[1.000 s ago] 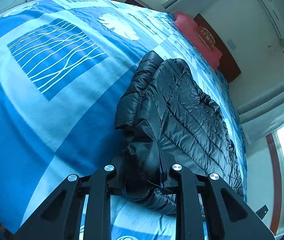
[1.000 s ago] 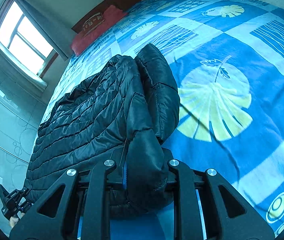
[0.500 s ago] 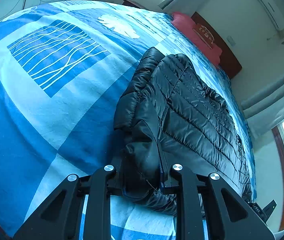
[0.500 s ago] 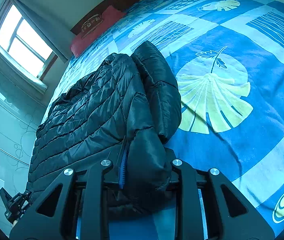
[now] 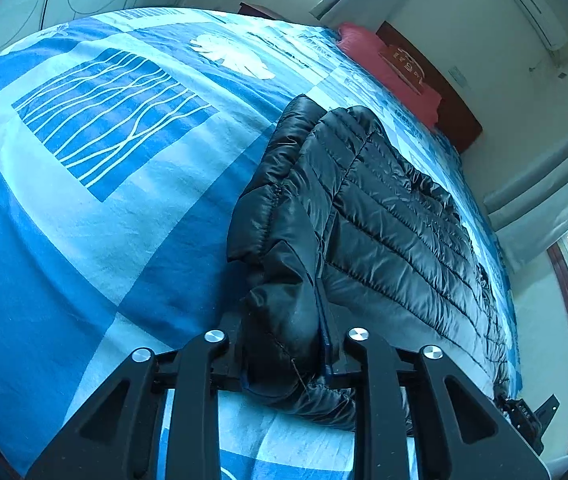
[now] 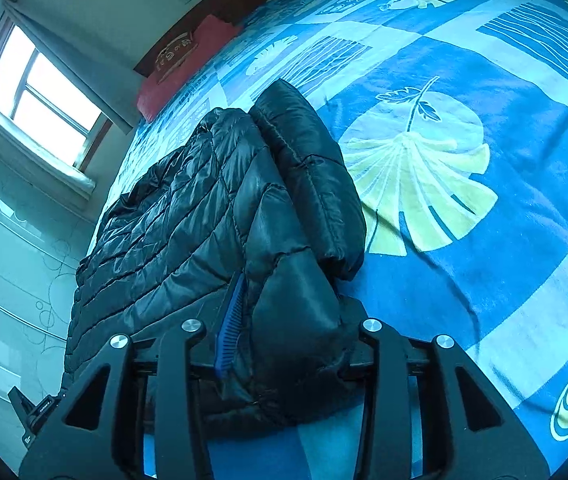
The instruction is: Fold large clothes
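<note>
A black quilted puffer jacket point(image 5: 384, 208) lies folded lengthwise on the blue patterned bed cover point(image 5: 104, 200). My left gripper point(image 5: 284, 344) has the jacket's near left corner bunched between its jaws; they are opening, and the pads still press the puffy fabric. In the right wrist view the jacket point(image 6: 188, 216) runs away to the upper left. My right gripper point(image 6: 284, 332) is around the near right corner. Its jaws are opening too, and the blue left pad point(image 6: 230, 320) stands bare beside the fabric.
A red pillow point(image 5: 388, 64) and a dark wooden headboard point(image 5: 452, 108) lie at the far end of the bed. A window point(image 6: 44, 92) and curtain are on the jacket's far side. Bed cover point(image 6: 484, 260) spreads wide beside the jacket.
The right jaws have spread clearly wider, baring the blue pad beside the fabric. The left jaws have widened slightly. Both hands have rolled a little; the jacket lies where it was.
</note>
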`<state>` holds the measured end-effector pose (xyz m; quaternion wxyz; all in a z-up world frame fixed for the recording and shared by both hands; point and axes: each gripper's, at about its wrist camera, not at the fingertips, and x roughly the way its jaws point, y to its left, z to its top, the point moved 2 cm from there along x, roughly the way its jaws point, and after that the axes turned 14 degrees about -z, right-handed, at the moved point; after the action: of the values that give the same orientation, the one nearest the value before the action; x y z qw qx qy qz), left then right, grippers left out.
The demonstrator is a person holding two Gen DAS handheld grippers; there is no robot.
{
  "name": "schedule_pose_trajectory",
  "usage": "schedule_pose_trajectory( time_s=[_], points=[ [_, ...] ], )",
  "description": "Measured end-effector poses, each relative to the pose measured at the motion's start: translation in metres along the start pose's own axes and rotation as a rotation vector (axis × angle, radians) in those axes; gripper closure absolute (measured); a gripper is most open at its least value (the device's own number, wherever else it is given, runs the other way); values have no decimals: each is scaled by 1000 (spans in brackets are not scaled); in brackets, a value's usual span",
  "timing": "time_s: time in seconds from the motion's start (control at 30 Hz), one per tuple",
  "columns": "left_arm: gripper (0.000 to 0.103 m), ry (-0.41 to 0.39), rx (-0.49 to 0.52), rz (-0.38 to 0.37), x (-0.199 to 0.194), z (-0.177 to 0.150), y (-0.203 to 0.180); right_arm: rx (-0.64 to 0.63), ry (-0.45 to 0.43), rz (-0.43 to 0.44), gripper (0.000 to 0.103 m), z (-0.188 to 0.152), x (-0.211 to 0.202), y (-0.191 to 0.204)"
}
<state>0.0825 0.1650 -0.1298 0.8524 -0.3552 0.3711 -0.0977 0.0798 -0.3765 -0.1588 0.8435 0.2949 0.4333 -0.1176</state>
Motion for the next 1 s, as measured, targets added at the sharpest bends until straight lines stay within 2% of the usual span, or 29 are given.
schedule_pose_trajectory(
  time_s=[0.2, 0.57, 0.73, 0.87, 1.0],
  points=[
    [57, 8, 29, 28, -6, 1, 2, -20, -3, -31, 56, -5, -9, -1],
    [38, 48, 72, 43, -33, 3, 4, -106, 16, -129, 51, -22, -42, 7],
    [38, 55, 85, 51, -50, 8, 7, -181, 39, -166, 51, -35, -62, 20],
    [38, 53, 148, 68, -62, 18, 0, -294, 28, -170, 55, -42, -76, 49],
    [37, 67, 187, 69, -58, 33, -4, -375, 13, -115, 56, -41, -77, 91]
  ],
)
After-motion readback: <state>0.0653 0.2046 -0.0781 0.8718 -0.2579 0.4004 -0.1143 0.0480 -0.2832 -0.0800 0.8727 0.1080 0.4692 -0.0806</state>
